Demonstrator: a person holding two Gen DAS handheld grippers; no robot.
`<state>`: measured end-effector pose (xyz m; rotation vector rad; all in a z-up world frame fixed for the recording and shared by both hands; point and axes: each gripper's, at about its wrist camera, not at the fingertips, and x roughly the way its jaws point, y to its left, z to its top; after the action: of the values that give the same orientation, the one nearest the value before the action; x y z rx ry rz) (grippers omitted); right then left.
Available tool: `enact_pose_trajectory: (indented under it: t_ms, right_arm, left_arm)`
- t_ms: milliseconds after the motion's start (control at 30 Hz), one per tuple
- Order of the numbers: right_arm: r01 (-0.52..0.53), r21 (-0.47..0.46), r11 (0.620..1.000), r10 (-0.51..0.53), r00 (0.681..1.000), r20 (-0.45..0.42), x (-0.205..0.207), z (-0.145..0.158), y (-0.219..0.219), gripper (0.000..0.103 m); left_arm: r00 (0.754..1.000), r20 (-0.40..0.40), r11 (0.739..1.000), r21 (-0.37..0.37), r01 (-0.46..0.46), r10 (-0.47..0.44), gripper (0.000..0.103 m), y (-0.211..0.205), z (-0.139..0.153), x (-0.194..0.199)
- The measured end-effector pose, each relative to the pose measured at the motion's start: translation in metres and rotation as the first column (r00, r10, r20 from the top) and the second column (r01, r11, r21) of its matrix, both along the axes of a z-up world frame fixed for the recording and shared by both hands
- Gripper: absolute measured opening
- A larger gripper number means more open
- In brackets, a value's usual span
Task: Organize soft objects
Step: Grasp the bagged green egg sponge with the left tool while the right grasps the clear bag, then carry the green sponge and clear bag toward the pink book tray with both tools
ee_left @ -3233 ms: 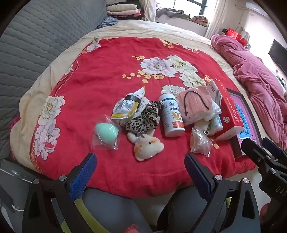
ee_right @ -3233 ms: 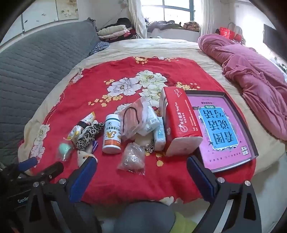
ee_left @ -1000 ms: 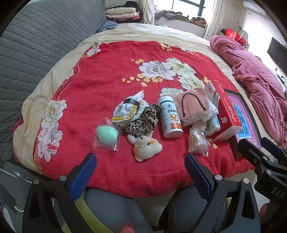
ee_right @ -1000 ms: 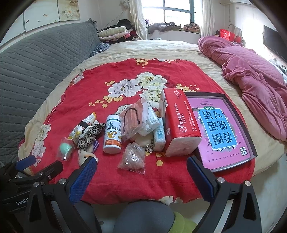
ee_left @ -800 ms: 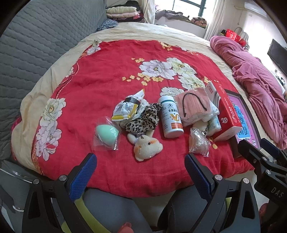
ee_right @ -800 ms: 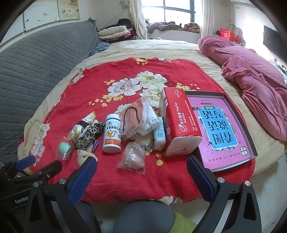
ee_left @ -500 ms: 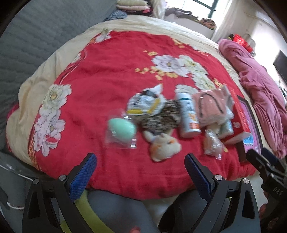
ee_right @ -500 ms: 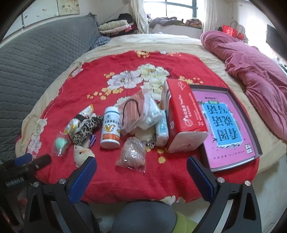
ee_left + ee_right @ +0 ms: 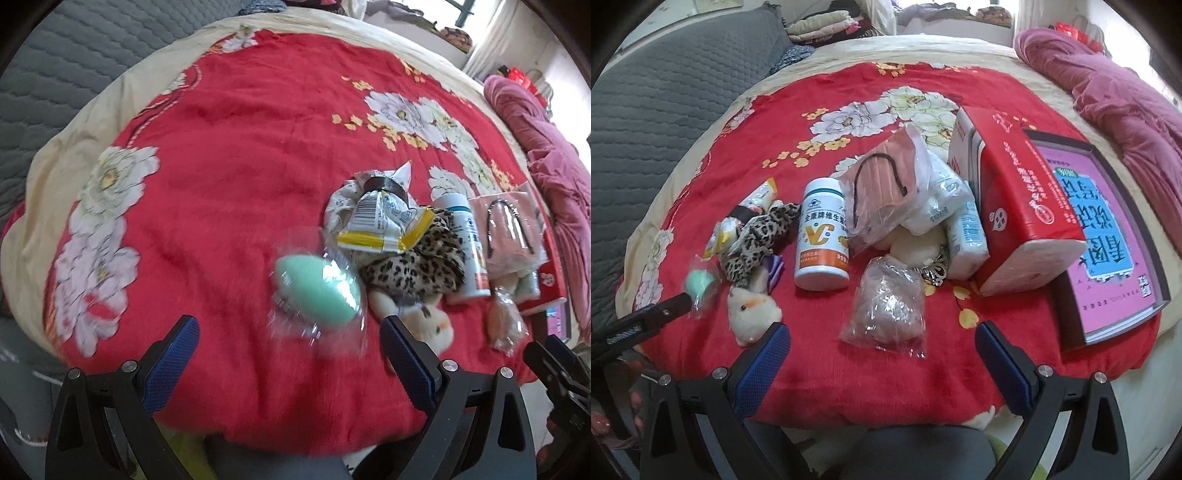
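Observation:
A mint-green sponge in a clear bag [image 9: 317, 291] lies on the red flowered blanket [image 9: 240, 147], just ahead of my open left gripper [image 9: 288, 343]. Beside it lie a leopard-print cloth [image 9: 413, 266], a white plush toy [image 9: 430, 325] and a yellow-edged packet [image 9: 384, 225]. In the right wrist view my open right gripper [image 9: 882, 350] sits just short of a clear bag with a pinkish puff [image 9: 890, 306]. The sponge [image 9: 700, 282], plush toy [image 9: 751, 306], pink masks in a bag [image 9: 882, 192] and wrapped tissue packs [image 9: 956, 221] show there too.
A white vitamin bottle [image 9: 822, 240] lies in the middle of the pile. A red tissue box [image 9: 1019, 206] and a pink book in a dark tray [image 9: 1108, 229] lie to the right. A crumpled pink quilt [image 9: 1119, 92] lies far right; a grey quilted headboard [image 9: 665, 92] is left.
Both grippers have moved closer to the bed. The left one swung left and down onto the green sponge bag; the right one closed in on the puff bag. Nothing has been picked up.

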<state>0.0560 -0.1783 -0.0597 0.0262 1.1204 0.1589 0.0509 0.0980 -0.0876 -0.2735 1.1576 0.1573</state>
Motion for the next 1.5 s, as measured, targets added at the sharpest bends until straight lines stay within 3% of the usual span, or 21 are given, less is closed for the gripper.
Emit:
enact_pose_trajectory:
  t_ms: [200, 400, 500, 633, 767, 967, 1233, 1500]
  right_arm:
    - [0.082, 0.012, 0.997, -0.082, 0.995, -0.05, 0.014, -0.014, -0.012, 0.099]
    - [0.126, 0.022, 0.992, -0.123, 0.987, -0.106, 0.033, -0.034, -0.009, 0.092]
    - [0.139, 0.011, 0.99, -0.136, 0.98, -0.146, 0.036, -0.046, -0.006, 0.076]
    - [0.143, 0.006, 0.99, -0.141, 0.983, -0.118, 0.034, -0.046, -0.005, 0.056]
    - [0.124, -0.008, 0.992, -0.124, 0.989, -0.081, 0.032, -0.037, -0.004, 0.054]
    - [0.104, -0.009, 0.995, -0.104, 0.994, -0.03, 0.026, -0.015, -0.009, 0.054]
    - [0.096, 0.031, 0.995, -0.097, 0.995, 0.029, 0.014, 0.021, -0.024, 0.054]
    - [0.133, 0.07, 0.989, -0.14, 0.985, 0.103, 0.001, 0.062, -0.058, 0.054]
  left_arm:
    - [0.999, -0.038, 0.999, -0.027, 0.037, -0.038, 0.098, -0.01, -0.021, 0.023]
    - [0.998, -0.06, 0.999, -0.035, -0.012, 0.01, 0.079, -0.003, -0.034, 0.027]
    - [0.999, -0.047, 0.999, -0.042, -0.008, 0.006, 0.075, -0.002, -0.033, 0.028]
    - [0.999, -0.036, 0.999, -0.041, -0.008, 0.007, 0.059, -0.001, -0.03, 0.028]
    - [1.0, -0.021, 0.999, -0.045, -0.014, 0.013, 0.053, 0.002, -0.026, 0.026]
    - [0.999, 0.021, 0.998, -0.054, -0.022, 0.023, 0.052, 0.005, -0.009, 0.018]
    - [0.994, 0.11, 0.998, -0.051, 0.021, -0.015, 0.052, -0.005, 0.043, 0.002]
    - [0.975, 0.186, 0.99, -0.051, 0.133, -0.121, 0.052, -0.059, 0.088, 0.0]
